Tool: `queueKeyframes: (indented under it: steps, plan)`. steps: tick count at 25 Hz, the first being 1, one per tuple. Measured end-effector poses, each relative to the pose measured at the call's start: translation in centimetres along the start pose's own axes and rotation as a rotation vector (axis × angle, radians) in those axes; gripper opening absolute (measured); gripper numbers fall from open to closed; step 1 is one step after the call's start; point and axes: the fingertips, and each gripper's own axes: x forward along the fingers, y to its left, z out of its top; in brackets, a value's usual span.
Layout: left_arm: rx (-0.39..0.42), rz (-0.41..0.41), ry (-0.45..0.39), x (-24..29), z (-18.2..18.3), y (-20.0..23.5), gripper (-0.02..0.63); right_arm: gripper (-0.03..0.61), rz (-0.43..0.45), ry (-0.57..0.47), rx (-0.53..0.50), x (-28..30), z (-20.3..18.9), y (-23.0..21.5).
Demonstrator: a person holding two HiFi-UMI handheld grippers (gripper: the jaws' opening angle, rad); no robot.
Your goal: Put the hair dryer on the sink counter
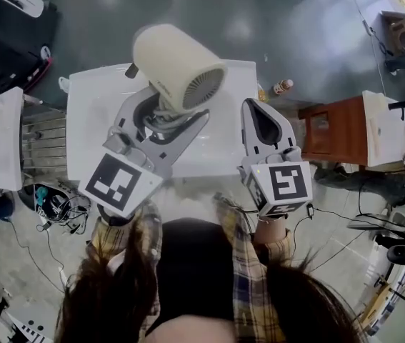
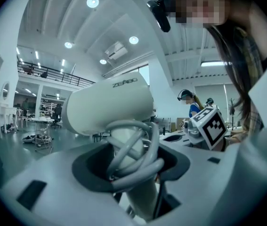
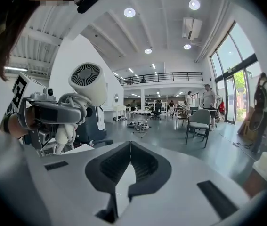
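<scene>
A cream hair dryer [image 1: 177, 66] is held in the air over the white sink counter [image 1: 88, 102], with its rear grille turned to the right. My left gripper [image 1: 161, 118] is shut on its handle, which has the grey cord wound round it [image 2: 133, 157]. In the left gripper view the dryer's barrel [image 2: 107, 109] stands above the jaws. My right gripper [image 1: 263, 123] hovers just right of it with jaws shut and nothing between them [image 3: 129, 147]. From the right gripper view, the dryer [image 3: 87, 81] and the left gripper [image 3: 53, 112] show at the left.
A brown wooden cabinet [image 1: 331, 127] and another white basin [image 1: 381, 123] stand to the right. A small bottle [image 1: 282, 86] lies on the floor beyond the counter. Cables and gear [image 1: 56, 206] lie at the lower left. A chair [image 3: 200, 121] stands far off.
</scene>
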Motion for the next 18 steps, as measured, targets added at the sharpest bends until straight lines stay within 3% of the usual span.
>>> queueKeyframes:
  steps: [6, 13, 18]
  plan:
    - [0.053, -0.051, 0.050, 1.9, -1.1, 0.2, 0.244, 0.015, -0.046, 0.010, 0.033, 1.1, -0.7, -0.7]
    - [0.054, -0.089, 0.100, 4.2, -2.6, 1.0, 0.244, 0.015, -0.078, 0.044, 0.065, 1.6, -1.9, -1.7]
    - [0.142, -0.117, 0.142, 6.2, -4.4, 1.7, 0.244, 0.015, -0.081, 0.071, 0.079, 2.0, -3.0, -2.3]
